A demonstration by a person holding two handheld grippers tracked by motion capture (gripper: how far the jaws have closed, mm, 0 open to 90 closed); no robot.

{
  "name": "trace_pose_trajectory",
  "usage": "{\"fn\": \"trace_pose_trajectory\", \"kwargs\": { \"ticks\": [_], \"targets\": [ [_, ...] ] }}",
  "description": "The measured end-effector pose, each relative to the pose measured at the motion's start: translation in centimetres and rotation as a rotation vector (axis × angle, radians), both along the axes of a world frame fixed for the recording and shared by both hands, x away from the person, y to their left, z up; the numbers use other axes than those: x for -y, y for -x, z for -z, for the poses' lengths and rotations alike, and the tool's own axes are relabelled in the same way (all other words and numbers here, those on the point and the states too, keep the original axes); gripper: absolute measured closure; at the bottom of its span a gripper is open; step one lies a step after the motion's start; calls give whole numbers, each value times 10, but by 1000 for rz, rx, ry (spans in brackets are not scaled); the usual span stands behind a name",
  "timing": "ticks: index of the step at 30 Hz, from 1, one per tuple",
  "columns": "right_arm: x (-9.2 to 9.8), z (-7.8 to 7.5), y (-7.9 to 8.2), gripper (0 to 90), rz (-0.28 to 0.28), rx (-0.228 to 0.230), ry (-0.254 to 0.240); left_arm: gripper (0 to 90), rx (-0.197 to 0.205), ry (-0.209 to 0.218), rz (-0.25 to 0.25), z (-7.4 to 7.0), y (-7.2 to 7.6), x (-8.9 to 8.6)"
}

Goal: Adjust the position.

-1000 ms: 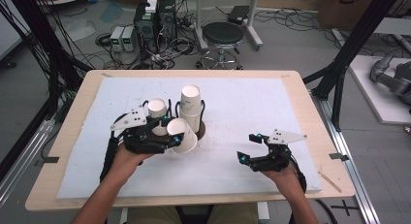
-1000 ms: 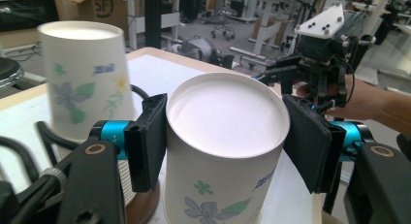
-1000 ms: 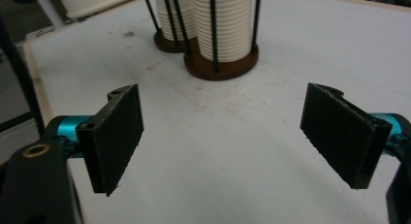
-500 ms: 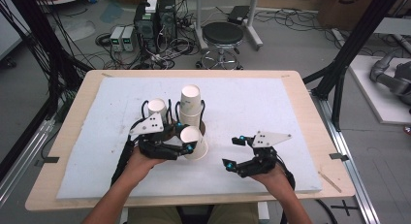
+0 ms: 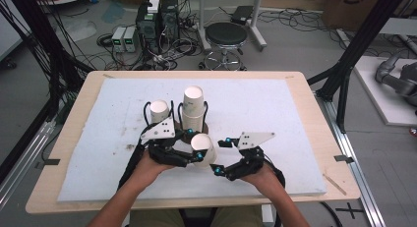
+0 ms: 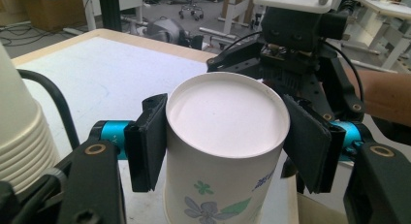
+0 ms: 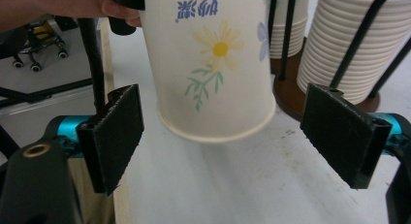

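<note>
Left claw (image 5: pixel 196 156), wrist level and pointing toward 3 o'clock, clamps an upside-down cup (image 5: pixel 203 147) clear of the bench (image 5: pixel 295 114); right claw (image 5: pixel 222 156), jaws spread, faces it from 3 o'clock.

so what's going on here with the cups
A person works two hand-held grippers at a table. The left gripper is clamped on an upside-down paper cup, held above the white mat near two cup stacks in a wire holder. The right gripper is open, its jaws on either side of the cup's rim without touching.
</note>
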State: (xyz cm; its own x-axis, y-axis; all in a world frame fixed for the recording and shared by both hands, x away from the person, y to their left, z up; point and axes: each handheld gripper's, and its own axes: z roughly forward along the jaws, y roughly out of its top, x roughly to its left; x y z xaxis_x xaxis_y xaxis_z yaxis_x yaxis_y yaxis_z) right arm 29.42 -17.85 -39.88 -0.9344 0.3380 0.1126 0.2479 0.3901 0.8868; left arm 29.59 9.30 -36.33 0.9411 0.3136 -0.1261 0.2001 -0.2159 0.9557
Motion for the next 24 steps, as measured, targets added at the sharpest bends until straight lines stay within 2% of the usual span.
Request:
{"fn": "trace_pose_trajectory", "kwargs": {
  "ticks": [12, 15, 24],
  "targets": [
    [-11, 4, -4, 180, -32, 1, -4, 365, -6, 3, 27, 2, 2, 9],
    [-10, 5, -4, 243, -55, 2, -9, 365, -10, 9, 31, 3, 2, 9],
    [-10, 3, -2, 318, -86, 15, -1, 360, -15, 10, 43, 2, 2, 8]
  ]
}}
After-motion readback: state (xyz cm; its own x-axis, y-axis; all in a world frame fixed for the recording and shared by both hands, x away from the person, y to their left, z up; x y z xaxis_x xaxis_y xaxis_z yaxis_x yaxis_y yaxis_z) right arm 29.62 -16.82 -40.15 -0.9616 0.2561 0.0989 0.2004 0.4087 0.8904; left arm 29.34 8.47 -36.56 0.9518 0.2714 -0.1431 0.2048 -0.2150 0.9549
